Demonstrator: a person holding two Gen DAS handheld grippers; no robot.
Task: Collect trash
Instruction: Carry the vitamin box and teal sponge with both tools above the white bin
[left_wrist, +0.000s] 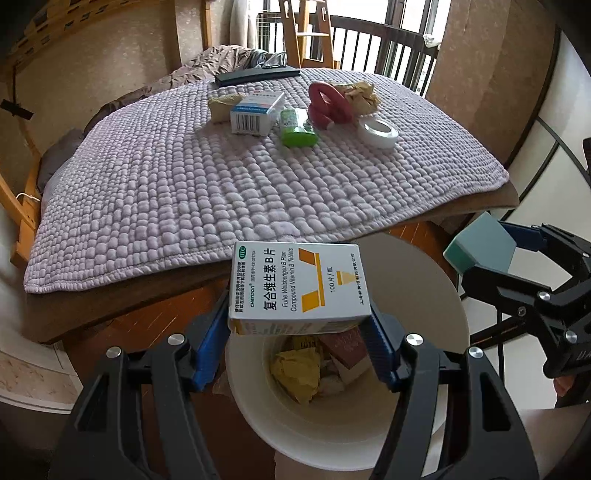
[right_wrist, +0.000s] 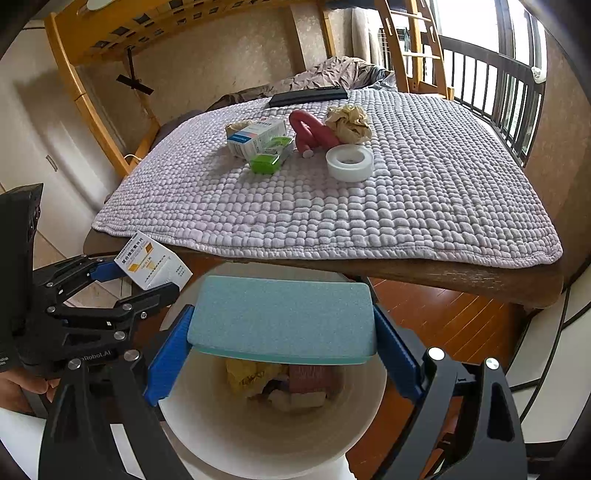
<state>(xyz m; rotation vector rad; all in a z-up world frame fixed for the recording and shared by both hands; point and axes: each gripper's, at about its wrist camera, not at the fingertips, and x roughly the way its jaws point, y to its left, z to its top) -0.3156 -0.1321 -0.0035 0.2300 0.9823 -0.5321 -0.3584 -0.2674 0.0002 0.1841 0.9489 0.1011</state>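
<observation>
A quilted mat (left_wrist: 229, 184) covers the counter (right_wrist: 424, 275); below its near edge sits the white bin (left_wrist: 417, 295). Left gripper (left_wrist: 299, 332) clamps a vitamin box (left_wrist: 295, 284) over it; right gripper (right_wrist: 282, 350), at 3 o'clock (clear of it), grips a teal sponge (right_wrist: 284, 317).

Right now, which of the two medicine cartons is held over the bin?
The white-and-orange vitamin carton, clamped in the left gripper; the blue-striped white carton lies on the mat.

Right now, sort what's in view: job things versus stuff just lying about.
Job:
vitamin box in left hand-held gripper
teal sponge in right hand-held gripper
white bin
crumpled paper
small medicine box
green packet

Lying about:
dark flat device
quilted blanket
</observation>
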